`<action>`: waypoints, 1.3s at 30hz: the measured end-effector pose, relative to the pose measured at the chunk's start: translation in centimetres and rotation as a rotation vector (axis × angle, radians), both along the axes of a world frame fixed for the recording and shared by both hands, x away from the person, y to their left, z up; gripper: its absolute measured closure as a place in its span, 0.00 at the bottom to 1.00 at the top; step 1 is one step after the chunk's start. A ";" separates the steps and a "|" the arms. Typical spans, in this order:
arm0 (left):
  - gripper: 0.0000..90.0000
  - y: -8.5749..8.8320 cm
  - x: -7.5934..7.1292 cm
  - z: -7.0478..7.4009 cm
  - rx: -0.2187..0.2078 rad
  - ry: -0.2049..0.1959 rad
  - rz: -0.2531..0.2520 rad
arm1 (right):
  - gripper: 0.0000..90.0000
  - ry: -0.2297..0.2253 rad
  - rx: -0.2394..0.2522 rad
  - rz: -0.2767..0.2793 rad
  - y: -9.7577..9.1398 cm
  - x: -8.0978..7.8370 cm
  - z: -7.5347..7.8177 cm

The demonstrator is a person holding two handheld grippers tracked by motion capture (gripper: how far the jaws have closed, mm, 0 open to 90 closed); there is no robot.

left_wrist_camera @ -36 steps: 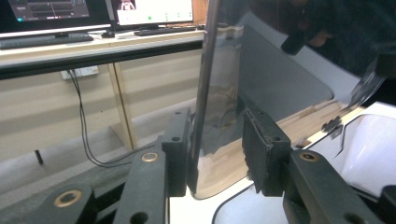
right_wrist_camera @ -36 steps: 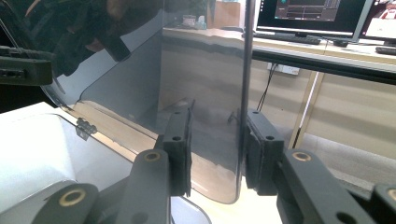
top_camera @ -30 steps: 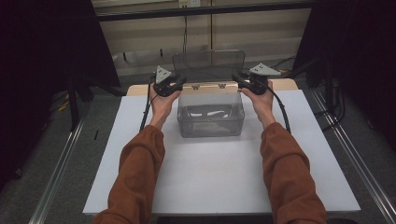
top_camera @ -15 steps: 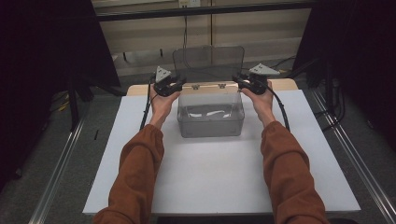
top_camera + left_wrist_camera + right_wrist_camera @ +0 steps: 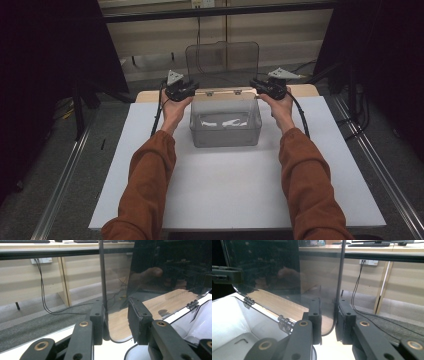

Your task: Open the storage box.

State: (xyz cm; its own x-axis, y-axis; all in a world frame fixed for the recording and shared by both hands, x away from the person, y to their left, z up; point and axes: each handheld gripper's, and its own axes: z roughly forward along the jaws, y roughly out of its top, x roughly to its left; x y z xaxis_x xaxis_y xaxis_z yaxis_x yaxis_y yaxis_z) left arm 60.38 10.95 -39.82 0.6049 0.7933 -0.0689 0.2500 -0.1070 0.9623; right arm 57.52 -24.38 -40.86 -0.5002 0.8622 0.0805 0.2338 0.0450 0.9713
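lid: clear hinged lid (image 5: 223,59) stands upright at the back of the box (image 5: 226,131), which sits on the white tabletop (image 5: 240,195)
left gripper (image 5: 187,90): fingers clenched on the lid's left edge
right gripper (image 5: 260,85): fingers, just closing, grasping its right edge
advice: move both hands together; swing about the hinges (image 5: 284,323), avoid twisting; box likely slides, so go slowly

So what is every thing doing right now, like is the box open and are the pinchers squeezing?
Clear box: open, standing on the white table, something white inside, too blurred to name.
Lid: swung up, standing upright on its hinges at the back.
Left gripper: its jaws have just been closing on the lid's side edge.
Right gripper: its jaws have just been closing on the lid's other edge.
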 end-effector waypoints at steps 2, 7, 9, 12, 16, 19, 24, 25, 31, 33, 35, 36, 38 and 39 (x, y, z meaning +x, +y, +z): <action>0.75 0.1 0.1 0.0 0.002 0.007 -0.002 | 0.85 0.010 0.017 -0.004 0.0 0.1 0.0; 0.75 0.1 0.5 -0.1 -0.023 0.033 -0.005 | 0.86 0.035 0.050 0.001 -0.2 0.3 0.0; 0.75 0.1 0.7 0.0 -0.028 0.053 -0.008 | 0.87 0.049 0.076 0.001 -0.3 0.4 0.0; 0.74 0.2 0.9 0.0 -0.040 0.083 -0.003 | 0.87 0.073 0.134 -0.008 -0.4 0.6 -0.2; 0.74 0.2 1.1 0.0 -0.052 0.103 -0.002 | 0.87 0.090 0.164 -0.011 -0.5 0.8 -0.3; 0.74 0.2 1.2 0.0 -0.059 0.115 -0.001 | 0.88 0.123 0.174 -0.012 -0.6 0.9 -0.1; 0.73 0.0 1.2 0.1 -0.051 0.135 0.020 | 0.88 0.169 0.183 -0.022 -0.6 1.2 0.3; 0.73 0.0 1.2 0.1 -0.052 0.140 0.019 | 0.88 0.178 0.192 -0.025 -0.6 1.2 0.3; 0.73 0.1 1.4 -0.1 -0.056 0.188 0.022 | 0.88 0.193 0.209 -0.035 -0.6 1.2 0.2; 0.73 0.1 1.4 -0.2 -0.071 0.204 0.026 | 0.88 0.207 0.224 -0.047 -0.5 1.3 0.2; 0.73 0.1 1.5 -0.3 -0.081 0.215 0.027 | 0.88 0.218 0.231 -0.056 -0.5 1.4 0.1; 0.73 0.2 1.6 -0.3 -0.087 0.222 0.024 | 0.88 0.222 0.240 -0.059 -0.5 1.4 0.1; 0.72 0.1 1.7 -0.4 -0.091 0.231 0.027 | 0.88 0.233 0.256 -0.065 -0.5 1.5 -0.1; 0.72 0.2 1.7 -0.3 -0.090 0.240 0.026 | 0.88 0.239 0.262 -0.067 -0.5 1.5 -0.1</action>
